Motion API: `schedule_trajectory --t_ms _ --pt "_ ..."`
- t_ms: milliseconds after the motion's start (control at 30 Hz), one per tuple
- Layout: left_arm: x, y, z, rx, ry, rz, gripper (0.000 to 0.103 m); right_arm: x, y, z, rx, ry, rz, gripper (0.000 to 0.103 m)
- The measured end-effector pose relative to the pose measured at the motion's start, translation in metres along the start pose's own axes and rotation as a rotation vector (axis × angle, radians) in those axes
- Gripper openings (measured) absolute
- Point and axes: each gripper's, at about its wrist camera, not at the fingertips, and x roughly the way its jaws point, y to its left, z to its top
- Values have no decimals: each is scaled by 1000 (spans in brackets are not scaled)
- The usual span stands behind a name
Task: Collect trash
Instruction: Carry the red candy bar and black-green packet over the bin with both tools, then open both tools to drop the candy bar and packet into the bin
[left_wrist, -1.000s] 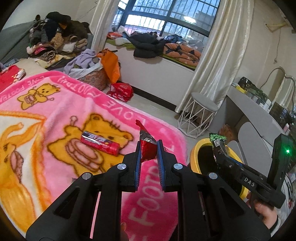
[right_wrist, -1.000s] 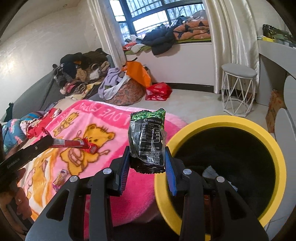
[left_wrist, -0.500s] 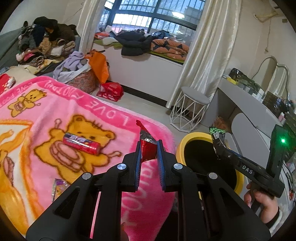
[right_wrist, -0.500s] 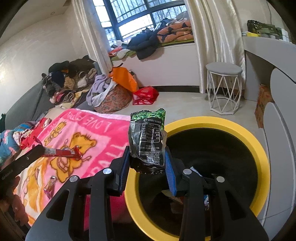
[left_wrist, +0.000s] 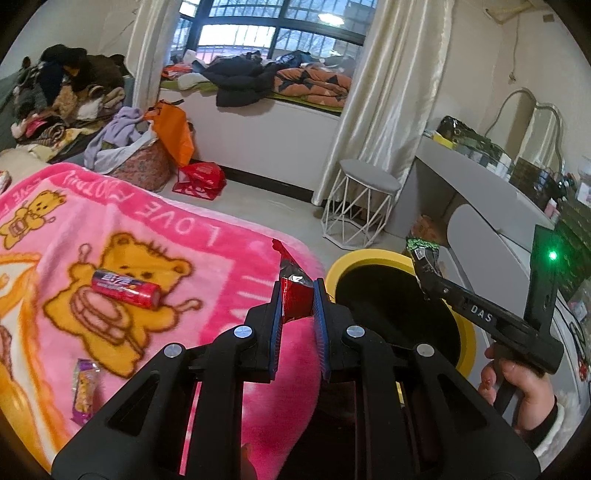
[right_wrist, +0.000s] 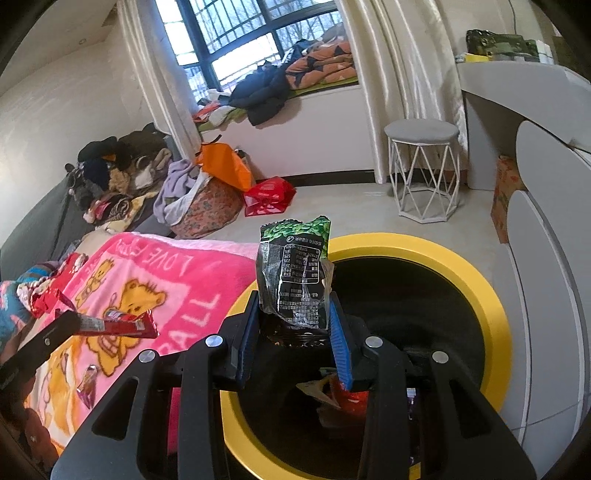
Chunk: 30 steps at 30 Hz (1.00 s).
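We are holding two pieces of trash at once. The red wrapper (left_wrist: 293, 295) is standing up between the pads of the left gripper (left_wrist: 297, 308), whose jaws are closed on its lower end; it is hanging over the edge of the pink blanket (left_wrist: 147, 236), just beside the yellow-rimmed bin (left_wrist: 369, 256). The black-and-green snack bag (right_wrist: 295, 269) is standing upright in the right gripper (right_wrist: 293, 328), whose jaws are clamped on its lower part, and it is hovering over the dark mouth of the bin (right_wrist: 491, 295), where other wrappers are already lying at the bottom.

We are judging both pieces to be thin, crinkled film: very light, limp and somewhat slick, not fragile. Such film is best pinched across a flat sealed end or a fold, as we are doing here, since a grip on a loose middle is likely to let it slide. Being so light, either piece may cling to a pad on release or drift past the rim unless it is well over the opening.

Further out, a red tube-shaped packet (left_wrist: 125, 288) and a small purple packet (left_wrist: 85, 391) are lying on the blanket, not yet collected. A white wire stool (left_wrist: 360, 205) is standing on the floor beyond the bin.
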Motion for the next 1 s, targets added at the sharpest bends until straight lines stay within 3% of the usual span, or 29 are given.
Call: schedule_trajectory --t_ms 1000 --pt "61 -59 -22 140 126 -72 11 16 -51 -6 102 79 -51 34"
